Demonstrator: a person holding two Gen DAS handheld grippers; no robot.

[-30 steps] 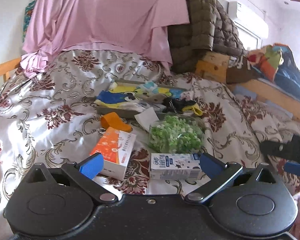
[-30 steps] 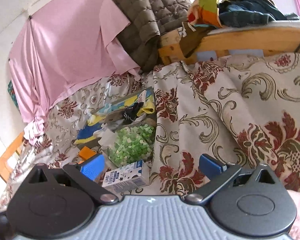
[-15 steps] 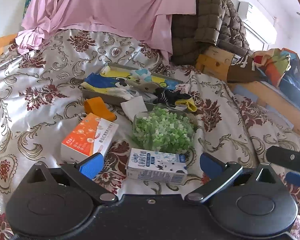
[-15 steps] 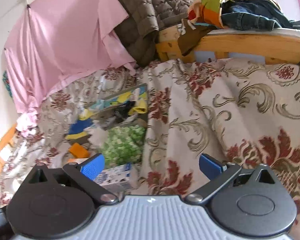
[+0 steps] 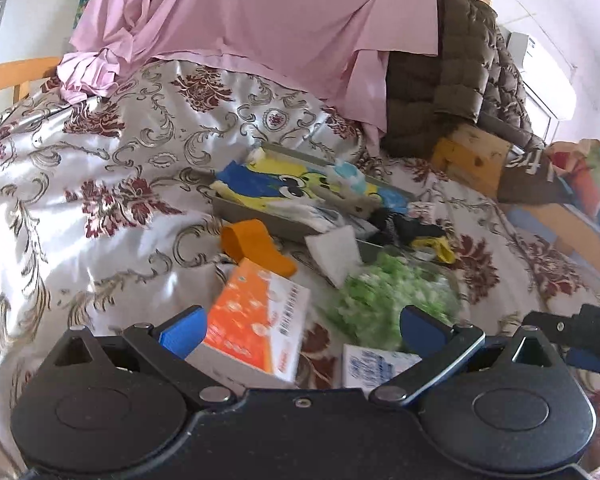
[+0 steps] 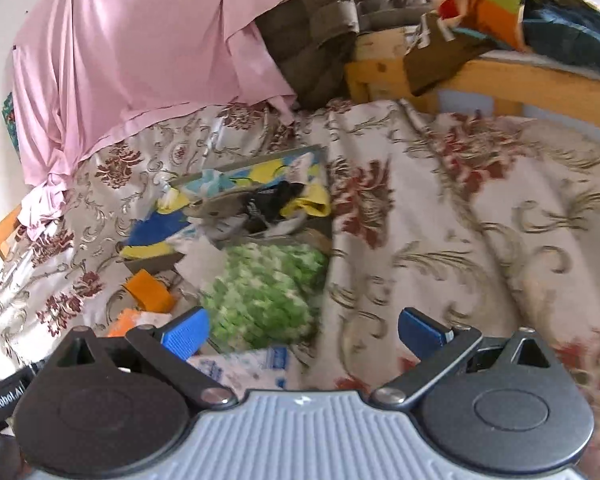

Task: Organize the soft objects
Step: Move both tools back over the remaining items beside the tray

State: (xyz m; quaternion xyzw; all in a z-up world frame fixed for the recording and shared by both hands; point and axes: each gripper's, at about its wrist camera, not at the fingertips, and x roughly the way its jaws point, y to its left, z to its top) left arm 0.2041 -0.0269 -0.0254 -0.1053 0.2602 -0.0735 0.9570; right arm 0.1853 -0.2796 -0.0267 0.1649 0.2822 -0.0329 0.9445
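Cloth is the job: the orange cloth (image 5: 256, 246) lies mid-bed just in front of the grey tray (image 5: 256, 214), limp and light, best pinched at its raised fold. Left gripper (image 5: 300, 326) and right gripper (image 6: 302, 330) both have fingers spread, holding nothing.

A cream bedspread (image 5: 112, 184) carries maroon flowers and grey-gold scrolls. Pink cloth (image 5: 260, 20) fills the upper frame beside an olive quilted jacket (image 5: 460, 80). At centre, a grey tray (image 5: 256, 216) holds blue-and-yellow cartoon fabric (image 5: 272, 184); below lie an orange box (image 5: 256, 320) and green-and-white fluff (image 5: 380, 300).
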